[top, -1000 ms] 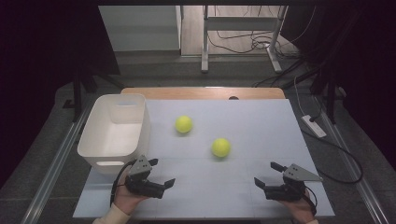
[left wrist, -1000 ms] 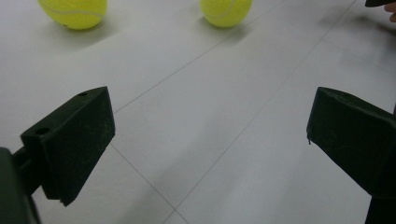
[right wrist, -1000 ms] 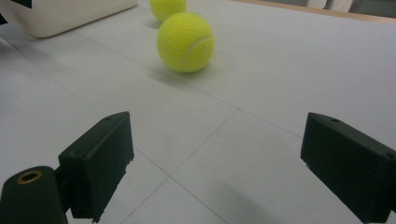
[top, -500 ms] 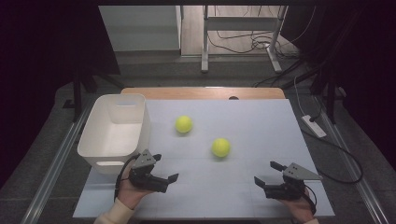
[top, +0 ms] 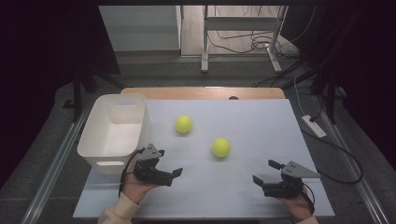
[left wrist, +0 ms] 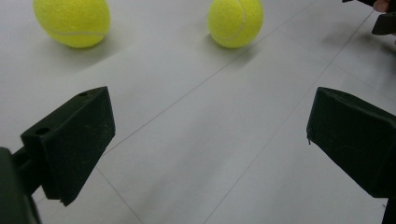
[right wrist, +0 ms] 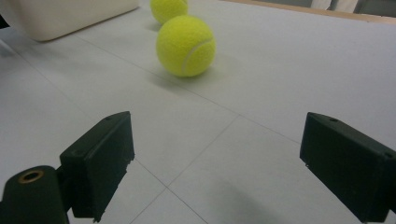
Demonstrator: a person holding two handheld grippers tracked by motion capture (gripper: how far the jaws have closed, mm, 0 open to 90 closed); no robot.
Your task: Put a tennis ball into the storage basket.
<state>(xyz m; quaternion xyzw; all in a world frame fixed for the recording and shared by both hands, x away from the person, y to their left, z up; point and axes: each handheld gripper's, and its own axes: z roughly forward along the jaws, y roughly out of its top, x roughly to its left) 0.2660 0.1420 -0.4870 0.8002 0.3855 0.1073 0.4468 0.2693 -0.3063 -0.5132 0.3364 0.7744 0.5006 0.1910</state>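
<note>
Approach stage: left gripper (top: pixel 172 176) and right gripper (top: pixel 264 171) low over table (top: pixel 261 121), fingers spread wide, empty. Next, likely reaching for nearer tennis ball (top: pixel 221 147), then white bin (top: pixel 114 128).

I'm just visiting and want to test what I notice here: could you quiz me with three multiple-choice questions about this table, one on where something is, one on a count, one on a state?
1. Where does the white bin stand?
A. at the table's left edge
B. at its right edge
C. between the balls

2. How many yellow tennis balls lie on the table?
A. one
B. two
C. four

3. How do the left gripper's jaws stand?
A. shut on a ball
B. shut on nothing
C. open, holding nothing

Answers: 1 A, the bin sits left of both balls. 2 B, one ball and another. 3 C, bare table shows between the jaws in the left gripper view.
</note>
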